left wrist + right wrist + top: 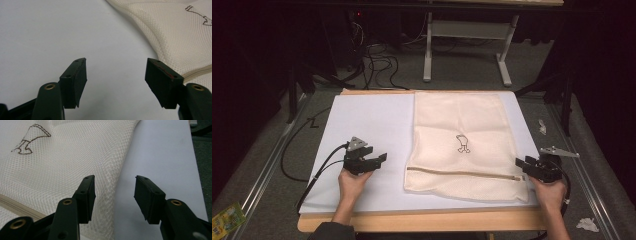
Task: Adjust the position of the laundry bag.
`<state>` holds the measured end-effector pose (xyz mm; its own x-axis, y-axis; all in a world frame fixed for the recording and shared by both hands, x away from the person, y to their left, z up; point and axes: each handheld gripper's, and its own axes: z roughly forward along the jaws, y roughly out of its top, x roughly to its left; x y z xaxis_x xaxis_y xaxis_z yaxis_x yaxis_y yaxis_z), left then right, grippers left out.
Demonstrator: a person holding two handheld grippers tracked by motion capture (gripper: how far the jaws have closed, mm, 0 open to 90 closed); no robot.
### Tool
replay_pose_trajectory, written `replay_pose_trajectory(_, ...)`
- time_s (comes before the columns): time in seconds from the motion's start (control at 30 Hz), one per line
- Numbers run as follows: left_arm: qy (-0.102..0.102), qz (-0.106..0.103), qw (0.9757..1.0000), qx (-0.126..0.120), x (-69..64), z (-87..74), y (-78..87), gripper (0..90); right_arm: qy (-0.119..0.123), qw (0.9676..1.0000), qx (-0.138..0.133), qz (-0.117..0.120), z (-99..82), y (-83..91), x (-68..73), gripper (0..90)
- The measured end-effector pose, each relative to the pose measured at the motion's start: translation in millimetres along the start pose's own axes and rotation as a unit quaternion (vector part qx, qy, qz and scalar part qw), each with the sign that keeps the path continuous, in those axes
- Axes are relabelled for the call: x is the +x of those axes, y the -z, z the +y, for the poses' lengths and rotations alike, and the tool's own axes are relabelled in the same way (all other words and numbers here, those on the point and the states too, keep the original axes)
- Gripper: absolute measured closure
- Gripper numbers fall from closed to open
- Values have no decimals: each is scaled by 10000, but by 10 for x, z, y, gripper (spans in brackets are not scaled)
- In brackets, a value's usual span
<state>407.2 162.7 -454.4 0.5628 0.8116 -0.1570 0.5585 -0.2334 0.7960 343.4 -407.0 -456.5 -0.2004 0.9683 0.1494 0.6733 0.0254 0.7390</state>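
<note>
Left claw (115,83) agape, mesh bag (464,135), brown outline emblem (462,144), possibly wordless

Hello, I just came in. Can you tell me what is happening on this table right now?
A person sits at the table with a gripper in each hand. A cream mesh bag with a small drawing and a closed zipper lies flat on the white surface. The left gripper is open, near the bag's left edge but apart from it. The right gripper is also open, at the bag's right edge by the zipper end. Neither one holds anything yet.
</note>
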Motion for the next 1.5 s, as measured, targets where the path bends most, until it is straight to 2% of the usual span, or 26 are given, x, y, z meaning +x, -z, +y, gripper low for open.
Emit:
replay_pose_trajectory(0.2, -116, -131, 9997, 194, -161, 74, -119, 362, 41, 9999, 142, 38, -1, -34, 44, 461)
replay_pose_trajectory(0.3, -173, -256, 9993, 220, -248, 120, -174, 363, 51, 9999, 87, 13, 10, -30, 52, 461)
replay_pose_trajectory(0.57, -276, -518, 9976, 363, -454, 208, -349, 362, 19, 9998, 192, 30, 26, -48, 56, 463)
replay_pose_trajectory(0.7, -175, -673, 9968, 394, -517, 226, -451, 360, -20, 9997, 256, 17, 25, -73, 51, 469)
replay_pose_trajectory(0.8, -184, -679, 9965, 454, -561, 227, -517, 359, -42, 9995, 295, 33, 23, -83, 52, 485)
replay_pose_trajectory(0.97, -197, -731, 9958, 515, -620, 227, -597, 360, -32, 9993, 376, 63, 25, -102, 53, 539)
replay_pose_trajectory(1.1, -215, -718, 9957, 539, -652, 230, -635, 361, 16, 9989, 450, 117, 37, -120, 62, 621)
replay_pose_trajectory(1.33, -144, -708, 9957, 577, -674, 208, -681, 362, 91, 9982, 561, 196, 52, -142, 79, 780)
replay_pose_trajectory(1.5, -74, -761, 9955, 564, -679, 220, -701, 365, 123, 9980, 588, 215, 62, -140, 83, 834)
